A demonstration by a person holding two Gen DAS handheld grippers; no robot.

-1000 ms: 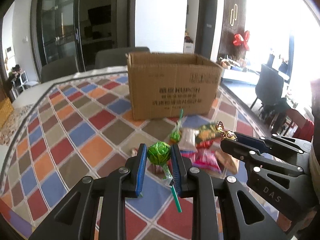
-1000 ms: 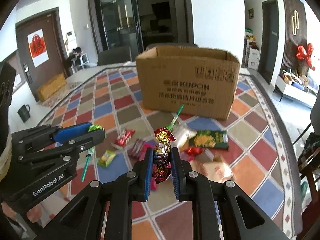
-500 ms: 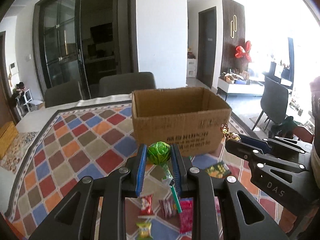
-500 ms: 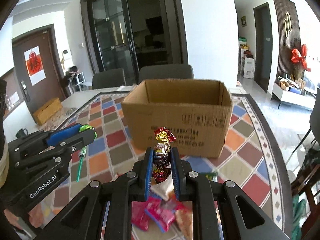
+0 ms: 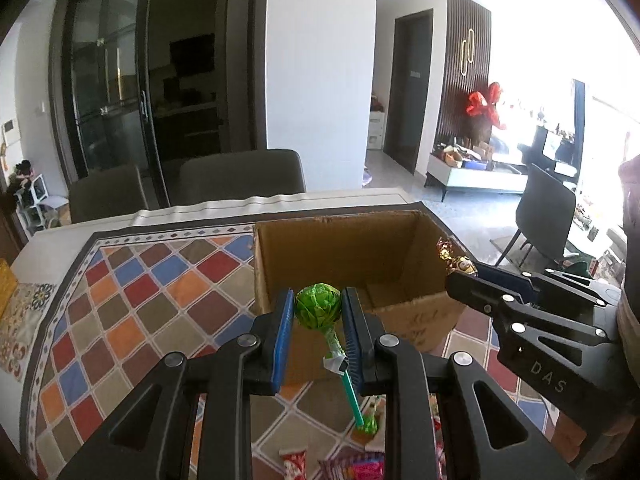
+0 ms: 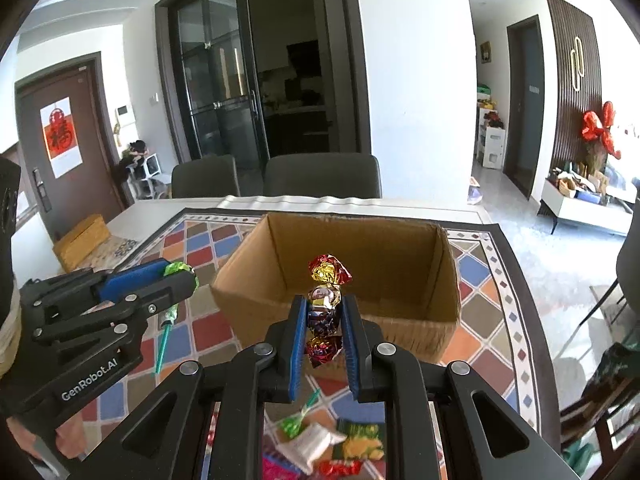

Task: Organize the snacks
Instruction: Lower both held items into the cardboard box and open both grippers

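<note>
My left gripper (image 5: 317,310) is shut on a green-wrapped lollipop (image 5: 318,306) with a green stick, held above the near edge of an open cardboard box (image 5: 352,248). My right gripper (image 6: 324,312) is shut on a foil-wrapped candy (image 6: 325,300), red and gold, held above the near wall of the same box (image 6: 344,248). The right gripper (image 5: 464,276) also shows at the right of the left wrist view. The left gripper (image 6: 176,276) shows at the left of the right wrist view. The box's inside looks bare.
Several loose snack packets (image 6: 320,444) lie on the checked tablecloth (image 5: 132,312) below the grippers; some show in the left wrist view (image 5: 352,464). Two grey chairs (image 6: 320,176) stand behind the table. A yellow box (image 6: 80,240) sits at the far left.
Both grippers have risen and moved forward with their sweets, from over the snack pile to above the box's near edge. The box's inside has come into view.
</note>
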